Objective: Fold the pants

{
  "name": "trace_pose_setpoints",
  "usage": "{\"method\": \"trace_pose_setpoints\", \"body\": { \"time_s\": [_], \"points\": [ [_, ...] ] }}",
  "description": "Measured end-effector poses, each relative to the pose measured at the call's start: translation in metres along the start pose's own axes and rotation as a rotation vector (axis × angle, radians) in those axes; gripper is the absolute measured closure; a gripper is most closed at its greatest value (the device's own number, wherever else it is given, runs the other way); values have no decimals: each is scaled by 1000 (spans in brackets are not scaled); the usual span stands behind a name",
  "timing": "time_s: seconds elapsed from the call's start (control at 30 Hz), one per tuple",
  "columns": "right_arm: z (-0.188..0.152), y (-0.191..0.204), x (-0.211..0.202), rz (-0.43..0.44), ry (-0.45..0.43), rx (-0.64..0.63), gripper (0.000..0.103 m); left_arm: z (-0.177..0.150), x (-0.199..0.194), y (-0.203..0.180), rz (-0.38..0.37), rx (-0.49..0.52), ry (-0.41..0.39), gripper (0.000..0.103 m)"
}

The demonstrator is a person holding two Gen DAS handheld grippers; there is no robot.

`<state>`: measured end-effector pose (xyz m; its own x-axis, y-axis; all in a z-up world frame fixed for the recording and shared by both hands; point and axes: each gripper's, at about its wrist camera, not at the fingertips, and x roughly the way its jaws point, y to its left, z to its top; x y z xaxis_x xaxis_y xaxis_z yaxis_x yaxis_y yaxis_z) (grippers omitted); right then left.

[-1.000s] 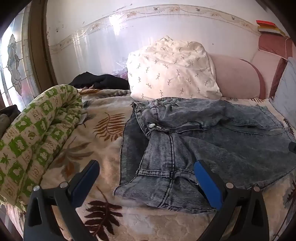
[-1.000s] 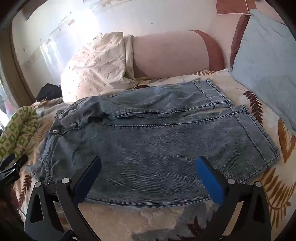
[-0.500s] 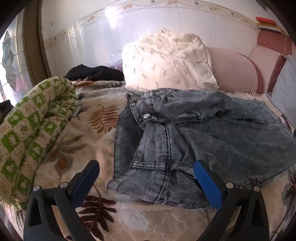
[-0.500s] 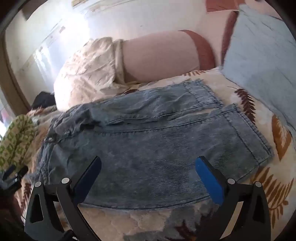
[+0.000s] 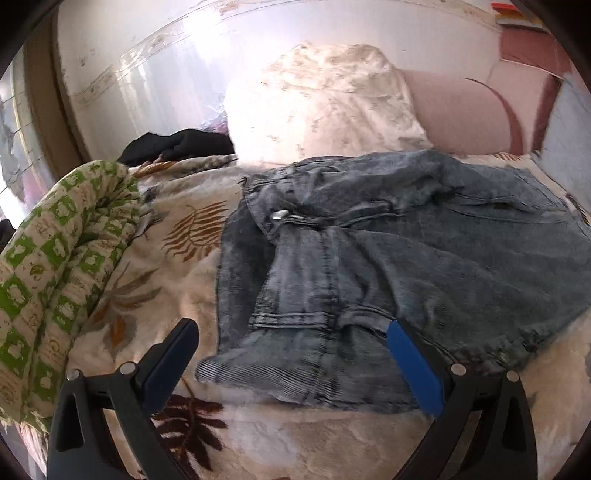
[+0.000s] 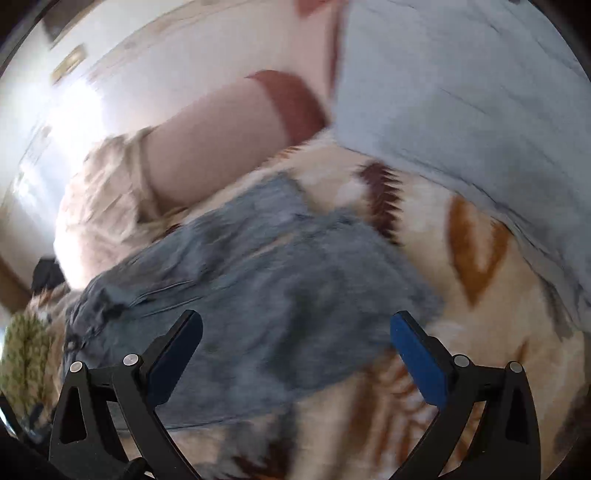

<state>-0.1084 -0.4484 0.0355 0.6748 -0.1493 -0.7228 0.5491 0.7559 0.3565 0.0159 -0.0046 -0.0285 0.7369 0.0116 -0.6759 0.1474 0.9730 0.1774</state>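
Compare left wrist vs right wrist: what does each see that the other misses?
Left wrist only: the jeans' metal button at the waistband, the near folded cuff, and books on the headboard.

Right wrist only: the light blue pillow and the jeans' leg hems; this view is motion-blurred.

Both: the jeans on the leaf-print blanket, white pillow, green quilt, black garment, and each view's own open, empty gripper, left gripper and right gripper.

Daylight glare on wall [image 5: 155,85]; right wrist view motion-blurred; fisheye edges dark, bent.
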Motion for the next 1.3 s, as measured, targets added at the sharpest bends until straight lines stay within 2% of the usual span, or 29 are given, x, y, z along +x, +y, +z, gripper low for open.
{"method": "trace_pose_setpoints", "body": {
  "time_s": [0.1,0.2,0.33,0.47,0.57,0.73,0.83,0.9,0.97,1.1,1.17,1.2,1.27,1.3],
  "points": [
    [0,-38,3,14,47,121,1,4,2,16,9,-81,-5,0],
    [-1,-63,6,21,93,209,5,3,2,19,22,-111,-16,0],
    [-3,-80,7,73,124,302,10,1,2,4,12,-51,-21,0],
    [-2,-78,12,86,142,315,18,1,2,-5,13,11,-15,0],
    [-1,-72,17,86,148,327,19,8,-1,20,14,-87,-11,0],
    [0,-60,26,82,160,333,19,4,1,82,108,-293,37,0],
    [-3,-47,34,94,181,327,19,-3,3,104,149,-346,56,1],
    [-5,-37,40,90,198,312,19,-8,5,107,134,-347,71,1],
    [-8,-30,45,78,214,299,19,-13,8,105,87,-337,94,1],
    [-10,-26,45,64,202,298,19,-12,8,89,24,-305,109,1],
    [-10,-26,45,59,200,296,19,-10,5,82,46,-269,90,1],
    [-9,-25,44,54,191,294,19,-8,2,79,78,-246,53,1],
    [-5,-22,34,32,138,270,20,-2,-5,70,116,-191,-7,1],
    [-1,-20,29,35,105,260,20,1,-6,67,108,-175,-26,1]
  ]
}}
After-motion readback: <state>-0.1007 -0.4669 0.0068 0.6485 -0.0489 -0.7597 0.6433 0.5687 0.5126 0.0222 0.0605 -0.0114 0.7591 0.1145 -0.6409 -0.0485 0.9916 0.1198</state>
